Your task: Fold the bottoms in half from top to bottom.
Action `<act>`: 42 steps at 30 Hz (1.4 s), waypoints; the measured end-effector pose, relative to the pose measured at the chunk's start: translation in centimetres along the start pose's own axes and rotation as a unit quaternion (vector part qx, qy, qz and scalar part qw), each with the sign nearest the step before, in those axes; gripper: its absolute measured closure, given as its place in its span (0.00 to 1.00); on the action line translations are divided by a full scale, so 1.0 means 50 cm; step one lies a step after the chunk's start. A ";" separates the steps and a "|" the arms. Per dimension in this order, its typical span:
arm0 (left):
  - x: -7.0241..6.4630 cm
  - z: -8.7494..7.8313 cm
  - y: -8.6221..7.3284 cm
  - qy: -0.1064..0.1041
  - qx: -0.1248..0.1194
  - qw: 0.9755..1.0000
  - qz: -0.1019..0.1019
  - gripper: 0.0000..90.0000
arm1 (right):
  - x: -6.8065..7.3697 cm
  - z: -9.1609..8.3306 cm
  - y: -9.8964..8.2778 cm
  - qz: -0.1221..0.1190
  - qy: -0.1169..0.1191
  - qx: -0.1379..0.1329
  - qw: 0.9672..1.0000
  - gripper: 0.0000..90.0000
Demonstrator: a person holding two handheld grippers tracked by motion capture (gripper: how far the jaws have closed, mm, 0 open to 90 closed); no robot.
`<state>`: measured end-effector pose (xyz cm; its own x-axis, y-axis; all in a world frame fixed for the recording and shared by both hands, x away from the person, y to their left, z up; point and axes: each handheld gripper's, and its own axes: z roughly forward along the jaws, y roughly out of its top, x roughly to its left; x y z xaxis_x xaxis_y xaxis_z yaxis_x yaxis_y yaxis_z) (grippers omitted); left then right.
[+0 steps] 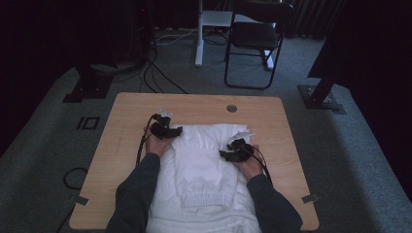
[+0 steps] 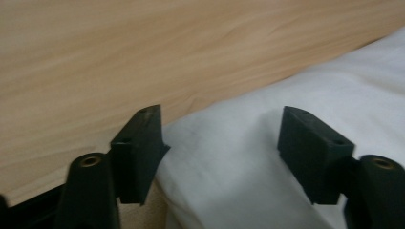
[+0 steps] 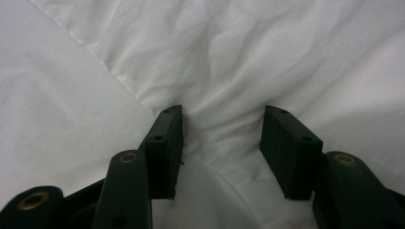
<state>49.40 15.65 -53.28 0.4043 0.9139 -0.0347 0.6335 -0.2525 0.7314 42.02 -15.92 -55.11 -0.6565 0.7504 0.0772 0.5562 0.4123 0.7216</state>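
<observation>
White garment (image 1: 204, 165) lies flat on the wooden tabletop (image 1: 124, 131), centre to near side, ribbed cuff/hem band (image 1: 204, 198) toward the person, lower part running off the near edge. No containers on the tabletop; garment is the one thing being worked.

Left tongs (image 1: 171, 131) sit at the garment's far-left corner. Left gripper view: jaws apart, cloth edge (image 2: 191, 121) lying between them, one jaw over bare wood, the other over fabric. Pads not pressing on anything.

Right tongs (image 1: 228, 154) are on the right side of the garment, pointing inward. Right gripper view: jaws apart, straddling a bunched ridge of wrinkled cloth (image 3: 222, 129). Left pad (image 3: 167, 143) looks to be touching the fabric; can't tell if the other one is. No clamp visible.

Edges:
- Garment's far edge is well short of the tabletop's far edge; bare wood strip there, with a round grommet hole (image 1: 231, 108) just beyond the cloth.
- Bare wood left of the left hand (image 1: 156, 144) and right of the right hand (image 1: 250, 165); both sides open.
- Tape tabs at the near-left (image 1: 80, 199) and near-right (image 1: 311, 198) edges.
- Cables trail from both tongs back along the forearms.

Beyond the tabletop: grey carpet, folding chair (image 1: 255, 41) and a white desk leg (image 1: 198, 34) well apart from it, floor cables (image 1: 155, 73) at far left, dark stand base (image 1: 320, 97) at far right.
</observation>
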 end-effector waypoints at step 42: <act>0.022 -0.004 -0.044 -0.080 0.022 0.996 -0.017 0.87 | -0.154 0.000 0.028 0.147 -0.093 0.023 0.985 0.39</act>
<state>48.33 17.25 -54.78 0.4800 0.8606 -0.1702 0.6752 -0.2386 0.6980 47.86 -21.14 -54.70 -0.3619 0.9204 0.1478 0.7339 0.1835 0.6540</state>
